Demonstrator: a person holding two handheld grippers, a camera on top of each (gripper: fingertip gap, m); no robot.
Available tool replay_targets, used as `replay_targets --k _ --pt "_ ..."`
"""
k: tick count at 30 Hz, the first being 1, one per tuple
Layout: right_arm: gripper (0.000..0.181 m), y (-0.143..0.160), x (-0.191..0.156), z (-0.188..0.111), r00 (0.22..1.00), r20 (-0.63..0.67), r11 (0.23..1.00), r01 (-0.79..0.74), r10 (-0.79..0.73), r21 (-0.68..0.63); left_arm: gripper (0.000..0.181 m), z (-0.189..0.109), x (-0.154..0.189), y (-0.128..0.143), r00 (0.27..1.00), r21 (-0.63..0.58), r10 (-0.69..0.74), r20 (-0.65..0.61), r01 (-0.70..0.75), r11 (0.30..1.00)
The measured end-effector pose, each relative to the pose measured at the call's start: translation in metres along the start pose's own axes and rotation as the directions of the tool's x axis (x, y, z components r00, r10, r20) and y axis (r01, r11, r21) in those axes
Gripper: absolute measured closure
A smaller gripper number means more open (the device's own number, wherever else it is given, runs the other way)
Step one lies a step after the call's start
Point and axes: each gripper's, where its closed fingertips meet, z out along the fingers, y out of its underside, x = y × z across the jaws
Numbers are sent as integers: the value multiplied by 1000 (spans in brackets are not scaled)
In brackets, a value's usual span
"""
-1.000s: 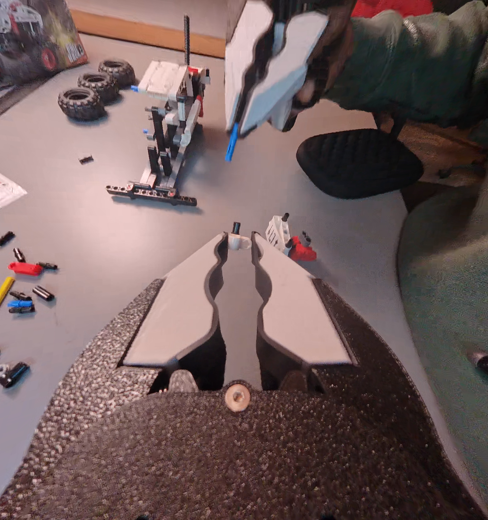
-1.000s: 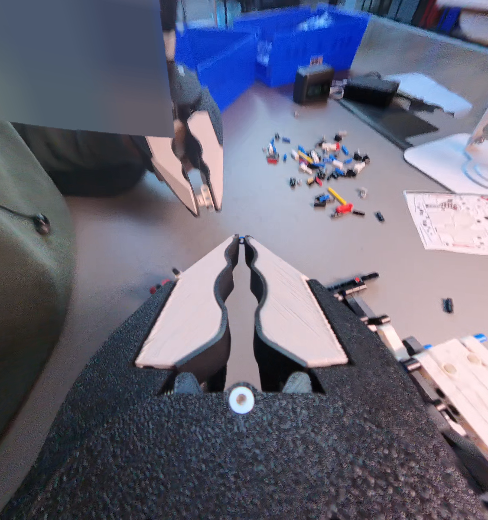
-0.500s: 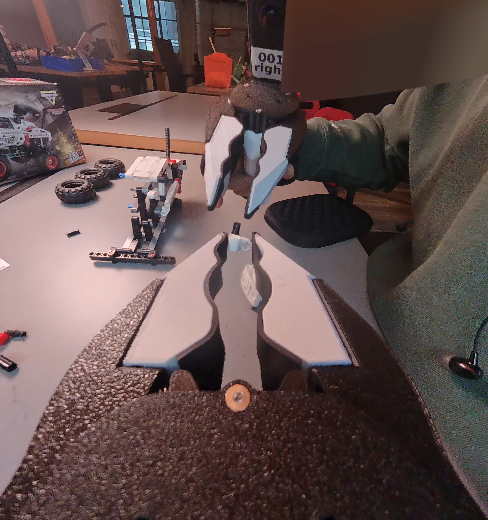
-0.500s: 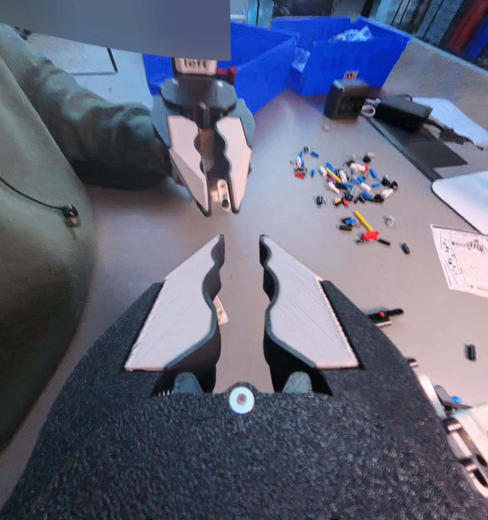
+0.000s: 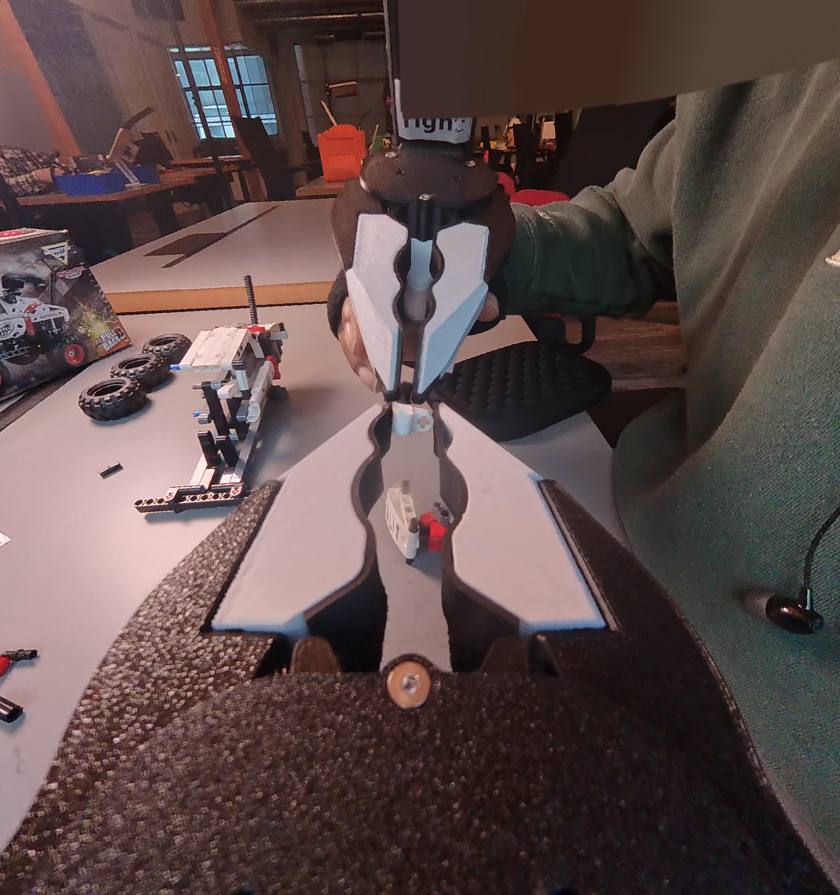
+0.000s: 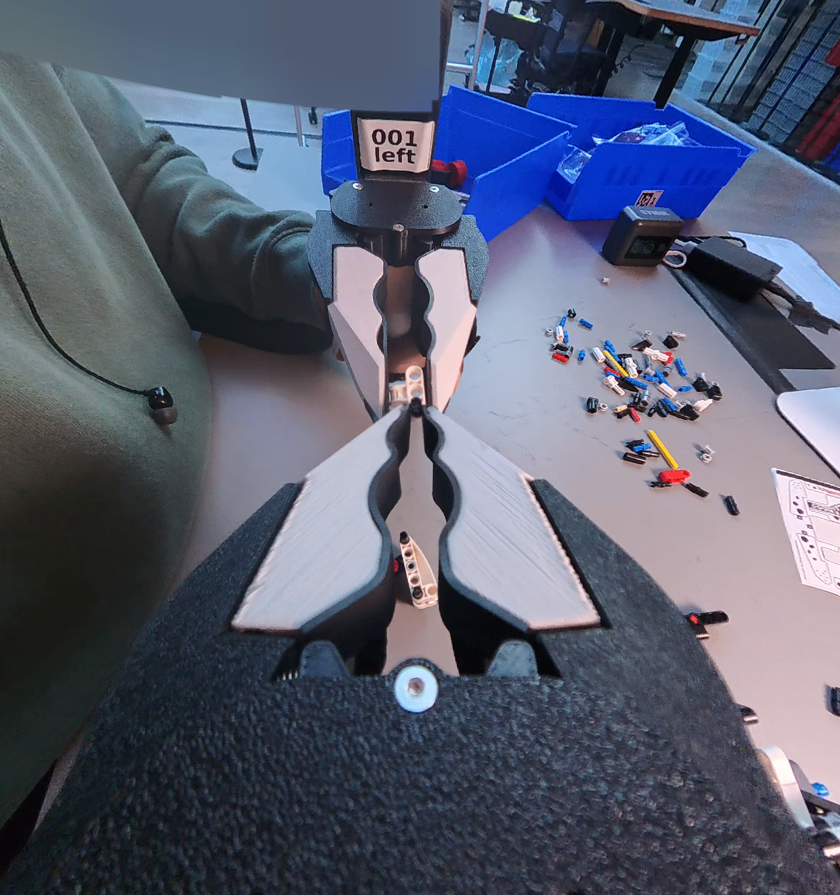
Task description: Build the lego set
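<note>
Claws meet tip to tip above the grey tabletop (image 5: pixel 93 557). Left claw (image 5: pixel 411 419) is clamped on a small white connector piece w/ a cross-shaped hole (image 5: pixel 411 420), held up off the surface, likely so the other side can work on it in the air. Right claw (image 6: pixel 414 411) has its tips pinched nearly together on a short black pin (image 6: pixel 415 406) that sticks out of that connector; in the left wrist view its tips sit right at the connector's top. Probably seating or pulling the pin, can't tell which.

Below both claws, lying on the tabletop, is a small white curved panel joined to a red block (image 5: pixel 415 525), a sub-assy parked close by, presumably the next thing the connector goes into.

Main build, a black-and-white beam chassis frame (image 5: pixel 224 421), rests well apart to the left in the left wrist view, w/ three black rubber tyres (image 5: pixel 134 370) lined up beside it and the printed set box (image 5: pixel 30 310) behind them. Loose parts sit in a scattered pile of small blue, black, white and red pieces (image 6: pixel 641 373) on the far side, w/ a long yellow axle (image 6: pixel 662 448) near it and a printed instruction sheet (image 6: pixel 825 537) off to the edge, kept within reach but clear of the work zone.

Judgement: build is midway; wheels not yet fitted.
</note>
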Motion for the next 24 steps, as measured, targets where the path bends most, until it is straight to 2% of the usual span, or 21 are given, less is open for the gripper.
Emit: replay_targets --k 4,6,14,20,24 --pt "178 5 -5 -2 1000 4 999 10 -10 -47 164 2 6 4 1000 -30 14 -10 -14 999" --pt "178 13 0 -6 999 -24 996 26 -28 -88 158 2 4 9 1000 -61 4 0 -4 998" --pt "179 34 -7 -10 998 -7 986 56 -57 -158 173 7 7 29 1000 -176 1 -7 -3 984" --pt "177 46 -5 -8 998 -13 979 52 -55 -199 174 11 5 41 1000 -217 2 11 0 976" --pt "148 50 -8 -6 999 15 976 40 -37 -215 174 13 4 47 1000 -228 -3 8 5 974"
